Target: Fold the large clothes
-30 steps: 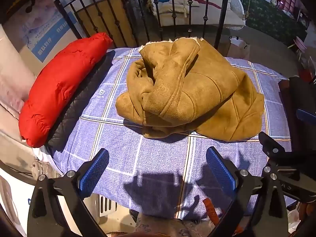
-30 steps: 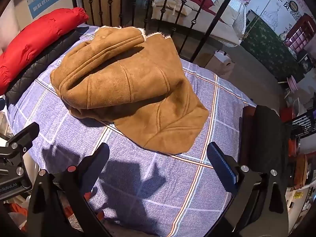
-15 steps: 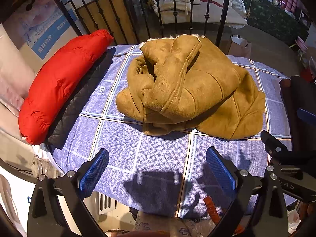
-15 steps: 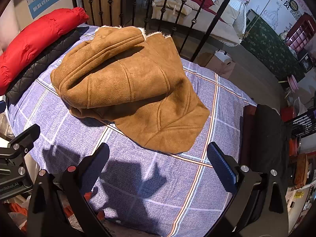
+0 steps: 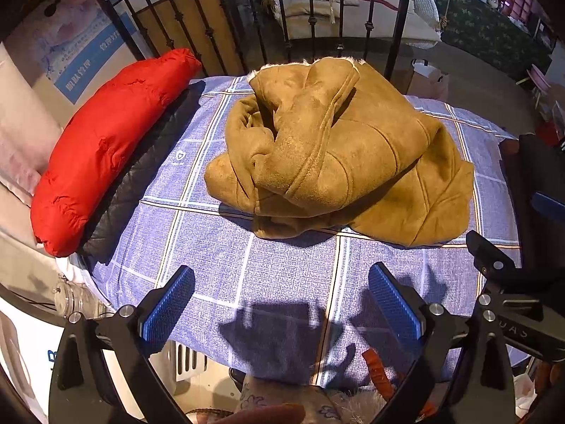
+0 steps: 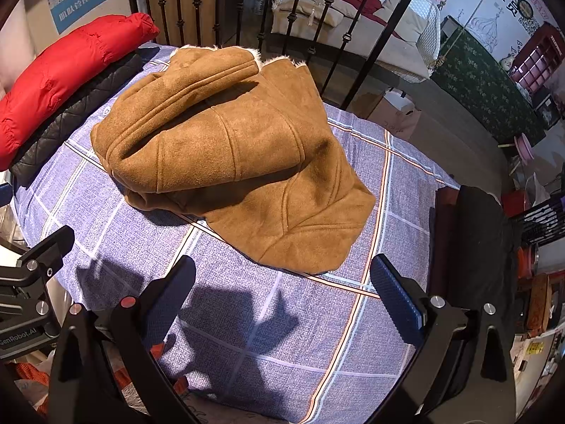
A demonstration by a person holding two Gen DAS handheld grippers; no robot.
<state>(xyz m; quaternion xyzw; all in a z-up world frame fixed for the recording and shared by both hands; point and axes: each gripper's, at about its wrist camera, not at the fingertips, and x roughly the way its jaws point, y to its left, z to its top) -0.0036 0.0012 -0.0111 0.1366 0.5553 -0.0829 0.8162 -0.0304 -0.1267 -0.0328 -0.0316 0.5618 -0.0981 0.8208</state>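
A tan suede coat (image 5: 339,155) with pale fleece lining lies in a folded, bunched heap on the blue checked table cloth (image 5: 275,275); it also shows in the right wrist view (image 6: 229,155). My left gripper (image 5: 280,300) is open and empty, held above the cloth near the front edge, short of the coat. My right gripper (image 6: 282,293) is open and empty too, just in front of the coat's lower hem. The right gripper's body shows at the right of the left wrist view (image 5: 501,282).
A red puffer jacket (image 5: 106,141) lies on a black quilted jacket (image 5: 134,183) along the table's left side. A black iron railing (image 5: 317,17) stands behind the table. A dark garment (image 6: 473,247) lies at the right edge.
Both grippers have drifted slightly; the coat sits a little higher in the left wrist view. Nothing was grasped and the coat has not moved.
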